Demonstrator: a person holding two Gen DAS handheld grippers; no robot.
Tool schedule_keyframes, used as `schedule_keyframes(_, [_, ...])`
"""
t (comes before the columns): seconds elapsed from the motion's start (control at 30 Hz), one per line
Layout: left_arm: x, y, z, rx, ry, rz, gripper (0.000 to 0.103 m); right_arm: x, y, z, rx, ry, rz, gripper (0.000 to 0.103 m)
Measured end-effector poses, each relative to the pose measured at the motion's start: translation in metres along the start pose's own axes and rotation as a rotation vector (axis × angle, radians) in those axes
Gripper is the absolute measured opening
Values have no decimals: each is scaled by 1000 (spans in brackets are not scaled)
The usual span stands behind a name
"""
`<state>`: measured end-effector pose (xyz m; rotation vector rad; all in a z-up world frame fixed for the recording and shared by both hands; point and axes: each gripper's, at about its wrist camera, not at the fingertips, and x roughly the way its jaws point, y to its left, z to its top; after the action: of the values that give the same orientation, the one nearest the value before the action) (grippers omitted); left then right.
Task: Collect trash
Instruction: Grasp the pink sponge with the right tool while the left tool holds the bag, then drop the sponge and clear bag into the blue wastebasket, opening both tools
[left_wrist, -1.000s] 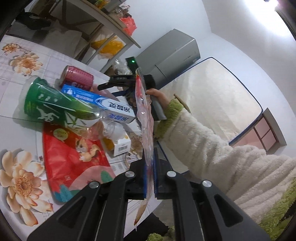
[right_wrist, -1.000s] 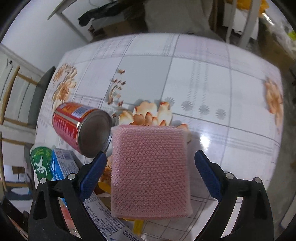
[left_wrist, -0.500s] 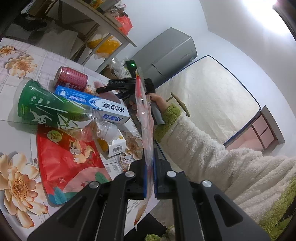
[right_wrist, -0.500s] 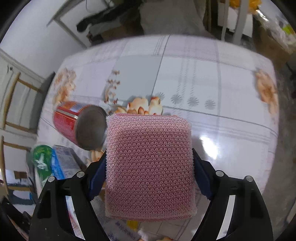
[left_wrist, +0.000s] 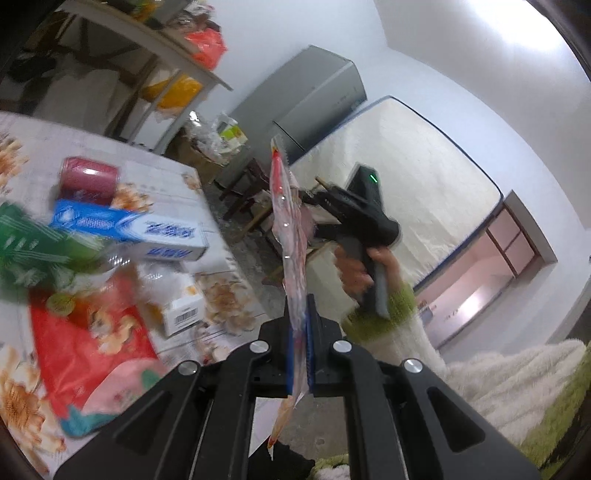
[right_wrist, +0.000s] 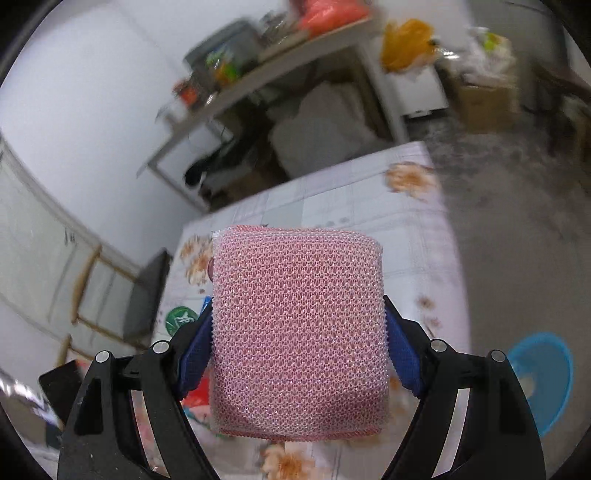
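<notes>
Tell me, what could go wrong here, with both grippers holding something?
The left gripper pinches only the lower part of a thin wrapper, which stands tall and floppy above the jaws; it might slip out or snag. The right gripper squeezes a soft pink sponge by its sides, clear of the table; the sponge could give and drop short of the blue bin.

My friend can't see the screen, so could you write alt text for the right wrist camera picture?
A gripper clamps a pink mesh sponge between blue pads, held above a floral table. A blue basin sits on the floor at right.
</notes>
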<state>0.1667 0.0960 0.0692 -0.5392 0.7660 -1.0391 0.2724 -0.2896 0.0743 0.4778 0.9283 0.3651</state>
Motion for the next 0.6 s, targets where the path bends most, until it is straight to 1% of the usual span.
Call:
schedule_keyframes(0.03, [9,-4,5,8,15,-1,4,-21,-13,-14,54,-37,0,77])
schedule_keyframes(0.13, [49,-16,20,39,82,12,4,-58,-45,-45,193,-110,-9,78])
schedule_keyframes(0.17, [63,-19,24,41,103,4,4,-73,-61,-61,257,-142,-16,78])
schedule_keyframes(0.23, [98,-27,34,46,148,-20,4,-96,-90,-90,365,-188,-31,78])
schedule_keyframes(0.3, [137,-38,41,57,205,-25,4,-111,-115,-115,455,-220,-32,78])
schedule_keyframes(0.33, [155,-43,43,66,235,-18,4,-116,-127,-127,500,-235,-32,78])
schedule_keyframes(0.37, [181,-50,46,83,275,5,4,-122,-145,-144,561,-251,-31,78])
schedule_keyframes(0.43, [216,-59,46,99,336,31,5,-125,-172,-166,653,-261,-22,78])
schedule_keyframes(0.47, [243,-64,45,105,381,48,4,-125,-182,-175,694,-263,-13,78])
schedule_keyframes(0.53, [281,-72,39,129,444,85,5,-120,-207,-193,790,-270,15,78])
schedule_keyframes(0.6, [322,-78,27,162,508,114,5,-117,-227,-205,859,-284,23,78])
